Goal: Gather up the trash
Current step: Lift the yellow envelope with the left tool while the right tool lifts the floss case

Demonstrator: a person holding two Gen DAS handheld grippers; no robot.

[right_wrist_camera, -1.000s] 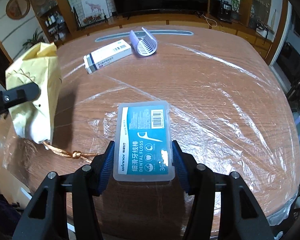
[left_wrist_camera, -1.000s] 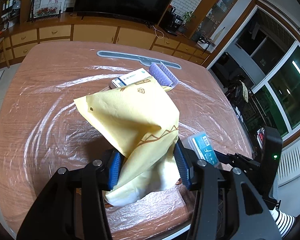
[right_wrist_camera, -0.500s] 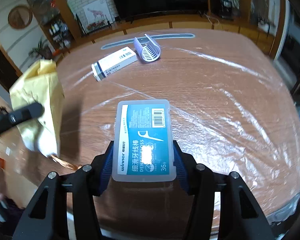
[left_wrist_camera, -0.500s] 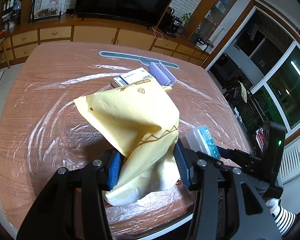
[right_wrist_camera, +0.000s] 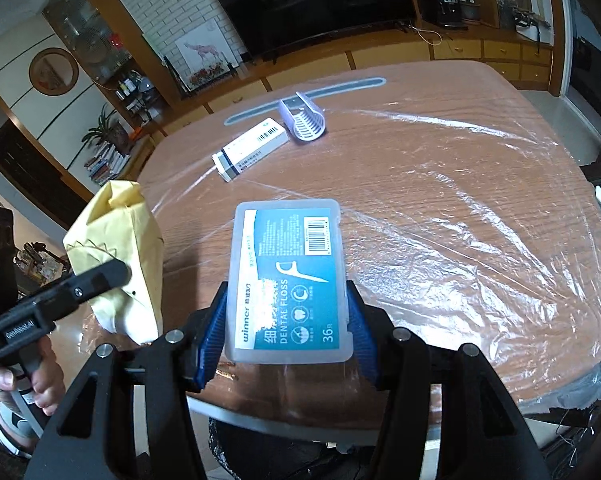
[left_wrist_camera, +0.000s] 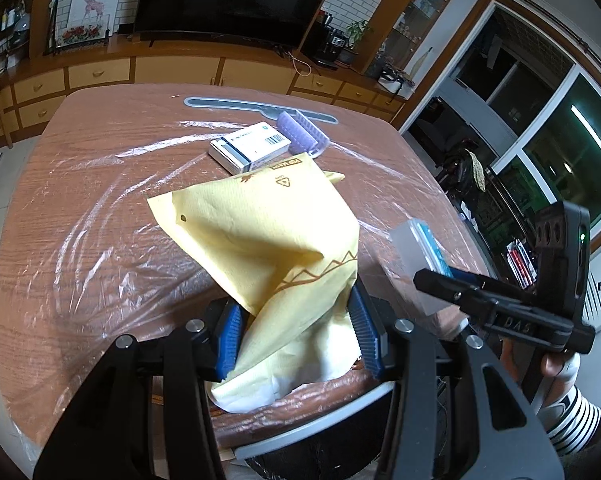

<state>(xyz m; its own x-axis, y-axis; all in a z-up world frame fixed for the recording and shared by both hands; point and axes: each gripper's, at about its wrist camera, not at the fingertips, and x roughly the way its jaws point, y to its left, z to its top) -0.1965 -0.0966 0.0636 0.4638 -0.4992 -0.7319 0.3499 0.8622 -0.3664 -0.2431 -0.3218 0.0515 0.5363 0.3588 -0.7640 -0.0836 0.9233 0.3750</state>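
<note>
The clear floss box (right_wrist_camera: pixel 287 280) carries a blue label reading "winner", "DENTAL FLOSS" and "36", with a barcode at its far right corner. The left hand-held gripper (right_wrist_camera: pixel 116 274) bears "GenRobot.AI" on its black arm.

Left black two-finger gripper (left_wrist_camera: pixel 296 330): ribbed blue pads (left_wrist_camera: pixel 228 334), silver screws, white "GenRobot.AI" lettering on side. Right black two-finger gripper (right_wrist_camera: pixel 286 334): same blue pads (right_wrist_camera: pixel 210 340), silver screws, embossed "DAS" on body. Bare-skinned hand (right_wrist_camera: pixel 40 376) w/ striped black-and-white sleeve (left_wrist_camera: pixel 572 416).
</note>
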